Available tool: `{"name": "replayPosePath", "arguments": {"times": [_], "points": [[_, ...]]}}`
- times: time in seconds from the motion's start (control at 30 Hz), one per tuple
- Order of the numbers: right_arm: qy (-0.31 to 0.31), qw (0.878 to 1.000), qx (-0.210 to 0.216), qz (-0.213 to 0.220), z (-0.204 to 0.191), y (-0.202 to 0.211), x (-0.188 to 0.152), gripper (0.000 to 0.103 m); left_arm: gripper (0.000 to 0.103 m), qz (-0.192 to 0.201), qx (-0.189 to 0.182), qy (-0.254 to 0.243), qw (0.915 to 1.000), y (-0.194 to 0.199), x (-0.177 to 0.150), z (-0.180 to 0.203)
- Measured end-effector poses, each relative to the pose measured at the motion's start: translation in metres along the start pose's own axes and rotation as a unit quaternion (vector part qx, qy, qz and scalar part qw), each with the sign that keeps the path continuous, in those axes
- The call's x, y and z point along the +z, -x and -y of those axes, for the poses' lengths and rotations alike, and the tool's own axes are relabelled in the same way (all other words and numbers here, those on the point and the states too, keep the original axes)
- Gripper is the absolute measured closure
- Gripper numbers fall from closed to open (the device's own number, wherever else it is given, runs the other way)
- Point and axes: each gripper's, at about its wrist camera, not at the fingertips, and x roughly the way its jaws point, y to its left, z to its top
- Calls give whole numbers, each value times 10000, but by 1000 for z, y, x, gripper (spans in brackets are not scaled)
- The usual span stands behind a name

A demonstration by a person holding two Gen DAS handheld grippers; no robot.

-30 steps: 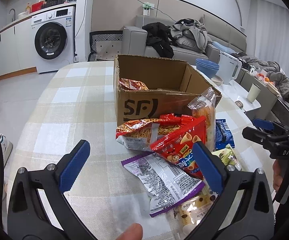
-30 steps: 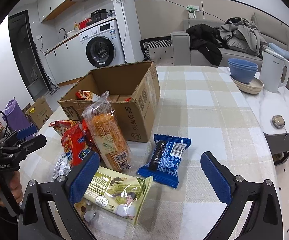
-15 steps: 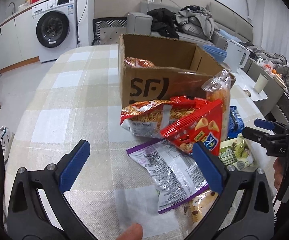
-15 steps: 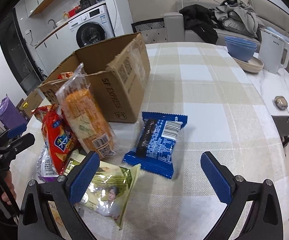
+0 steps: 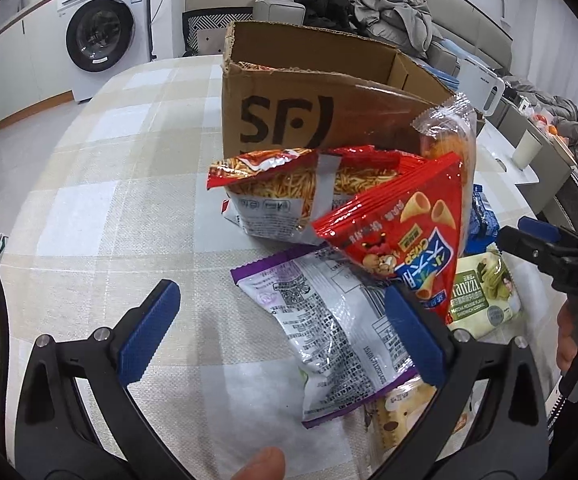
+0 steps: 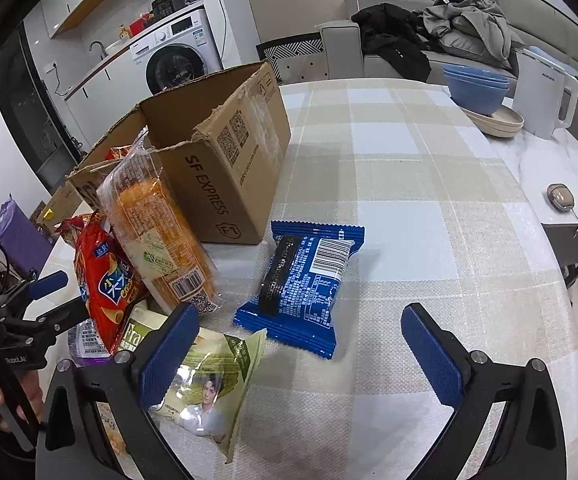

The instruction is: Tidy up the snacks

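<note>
- Snack packets lie heaped on the desk just in front of the cardboard box: purple packet, red crisp bag, blue packet.
- Left gripper gapes wide over the purple packet, empty.
- Right gripper gapes wide near the blue packet, empty.

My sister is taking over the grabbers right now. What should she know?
Left hand-held gripper: open, empty, over the purple-edged packet.
Right hand-held gripper: open, empty, just short of the blue packet.
The cardboard box stands open on the checked table. At least one red packet is inside.
Still outside, by the box: noodle-stick bag, red cone-snack bag, orange cracker pack, green matcha cookie packet, purple-edged packet, blue packet, and a biscuit packet beneath the pile.
Left to do: put them all in the box.
</note>
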Motion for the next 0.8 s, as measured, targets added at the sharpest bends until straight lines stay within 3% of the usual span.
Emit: {"name": "replayPosePath", "arguments": {"times": [0.2,0.57,0.8], "points": [[-27,10000,3,-36,3,-3,1,0,1,-99,-331,126,9993,-6,-4,4],[-118,9995,-274,-69,6,-15,1,0,1,-132,-374,322,9987,-18,-11,14],[-163,9992,-345,-102,4,-26,2,0,1,-264,-676,374,9967,-32,-14,20]]}}
